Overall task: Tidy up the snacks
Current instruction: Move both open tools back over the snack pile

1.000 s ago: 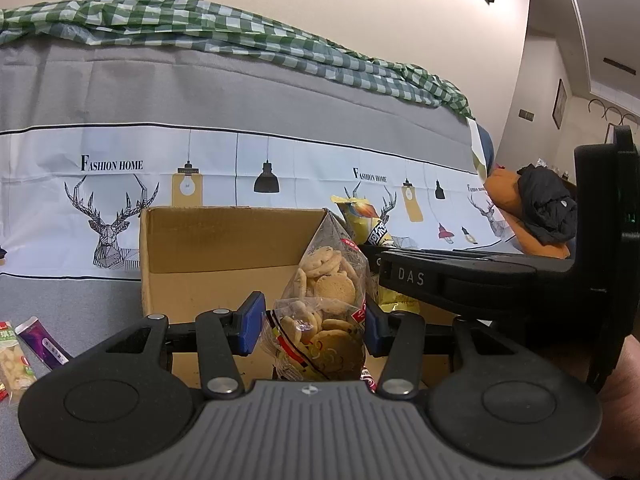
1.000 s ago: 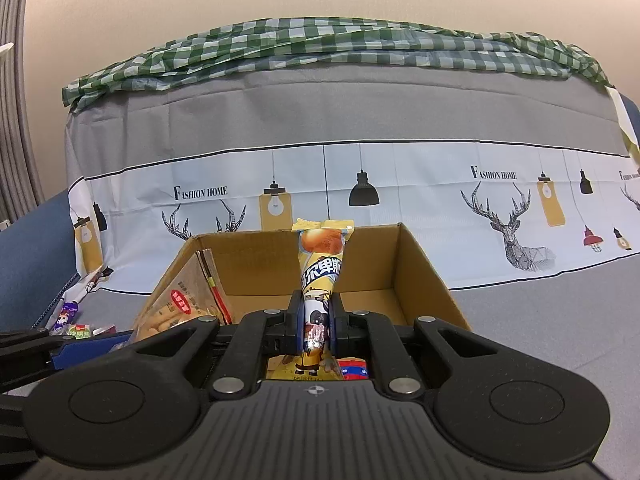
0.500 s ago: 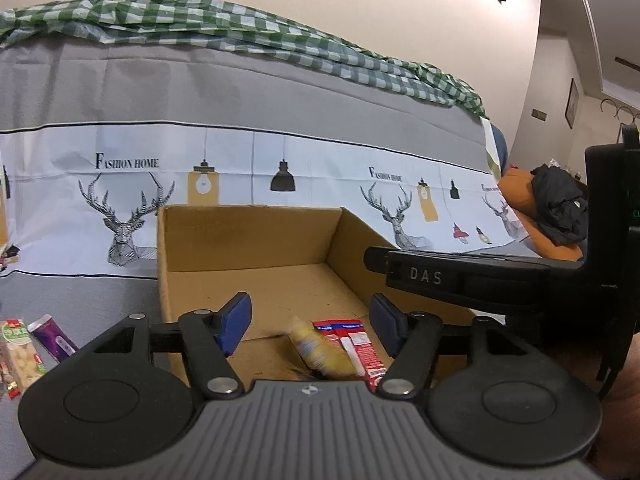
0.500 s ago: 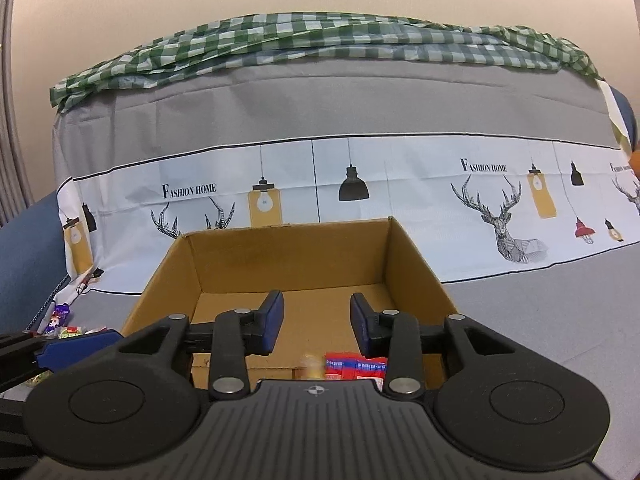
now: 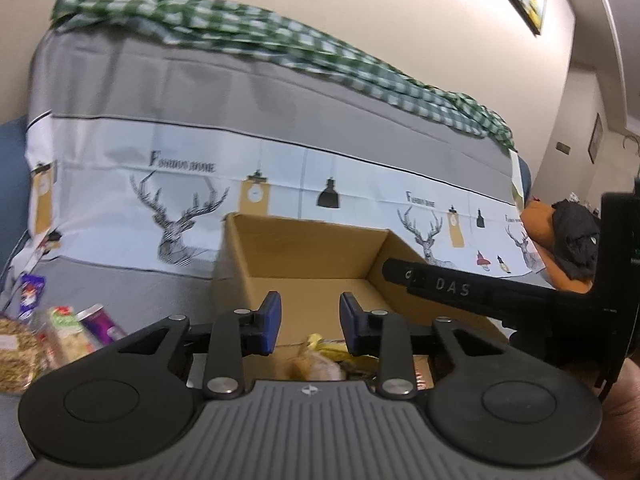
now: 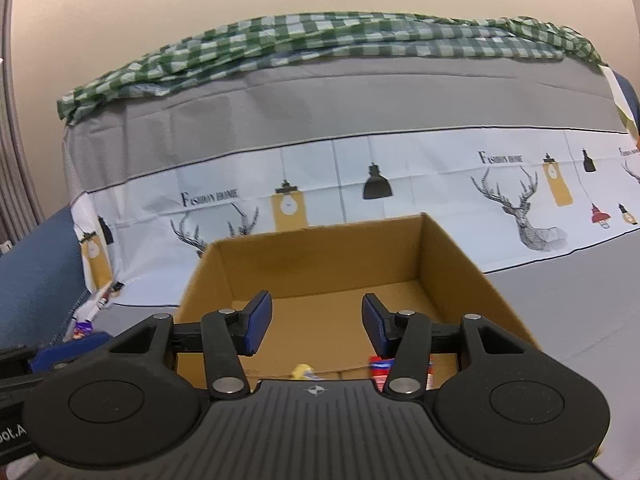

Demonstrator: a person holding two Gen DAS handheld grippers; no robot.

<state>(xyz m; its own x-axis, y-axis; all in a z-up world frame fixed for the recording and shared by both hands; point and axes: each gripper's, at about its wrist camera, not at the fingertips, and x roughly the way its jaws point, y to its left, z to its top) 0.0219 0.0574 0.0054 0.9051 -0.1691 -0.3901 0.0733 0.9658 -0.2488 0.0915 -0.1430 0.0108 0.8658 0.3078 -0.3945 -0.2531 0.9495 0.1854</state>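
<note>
While both my tools hang empty over the box, left tool closing, right tool opening, the loose snacks lie far left, nearest my left

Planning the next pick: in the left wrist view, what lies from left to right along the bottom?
Loose snack packets on the grey cover → left claw, its jaws closing on nothing → cardboard box's right wall → right claw's black body.
</note>
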